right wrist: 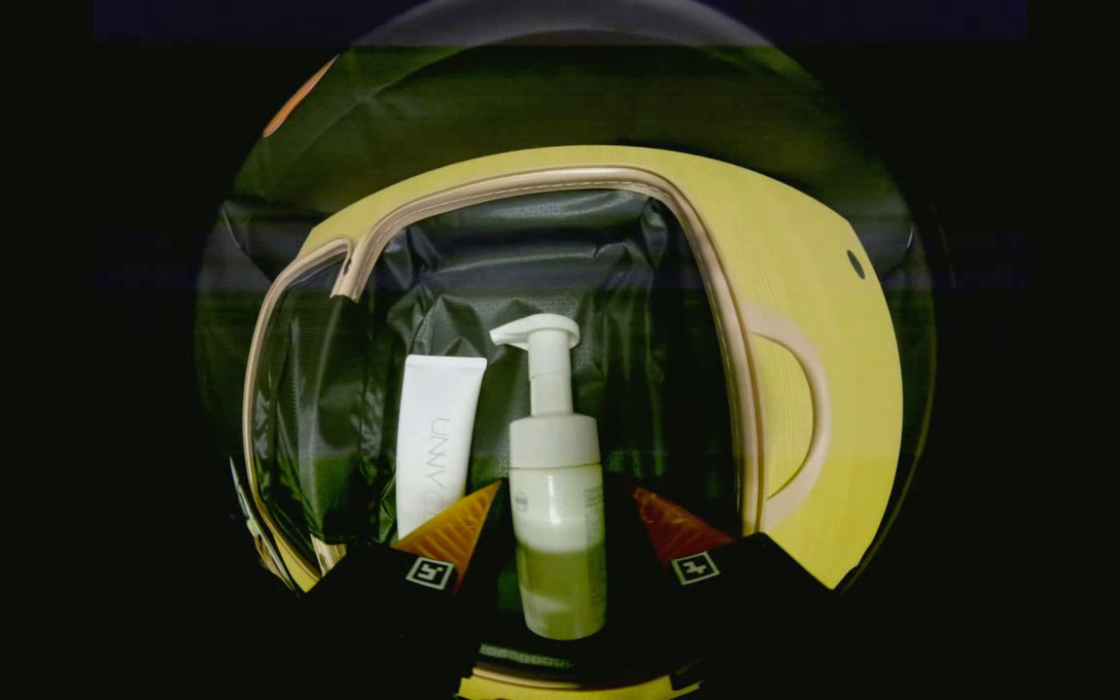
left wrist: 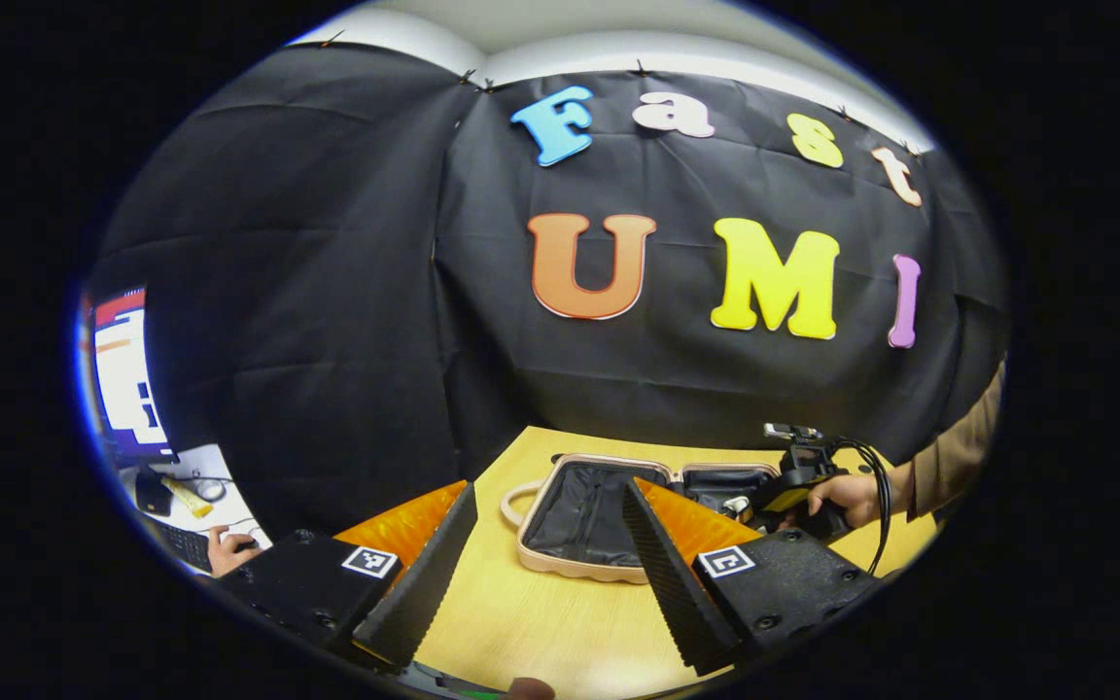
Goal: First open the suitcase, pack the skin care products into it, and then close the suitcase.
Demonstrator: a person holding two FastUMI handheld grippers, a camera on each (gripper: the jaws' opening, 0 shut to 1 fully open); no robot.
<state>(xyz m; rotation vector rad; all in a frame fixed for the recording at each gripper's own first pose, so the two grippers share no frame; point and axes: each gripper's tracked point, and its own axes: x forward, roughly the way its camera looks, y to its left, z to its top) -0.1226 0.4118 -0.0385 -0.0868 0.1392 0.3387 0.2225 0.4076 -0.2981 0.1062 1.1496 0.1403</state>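
A small pink-rimmed suitcase (left wrist: 570, 567) lies open on a wooden table (left wrist: 521, 622), its black lining showing. My left gripper (left wrist: 548, 491) hovers open just in front of it, nothing between its fingers. In the left gripper view, a hand holds my right gripper (left wrist: 764, 501) over the suitcase's right half. In the right gripper view, my right gripper (right wrist: 565, 486) points down into the suitcase (right wrist: 716, 292), shut on a white pump bottle (right wrist: 557, 486). The bottle's pump head points away from me. A white tube (right wrist: 436, 428) lies on the lining just left of the bottle.
The suitcase's handle (right wrist: 813, 418) sticks out over the bare table (right wrist: 813, 292). Beyond the table's left edge, a monitor (left wrist: 127, 374) and a keyboard (left wrist: 186, 544) stand on a white desk, with a person's hand (left wrist: 229, 549) on it. Black cloth walls the back.
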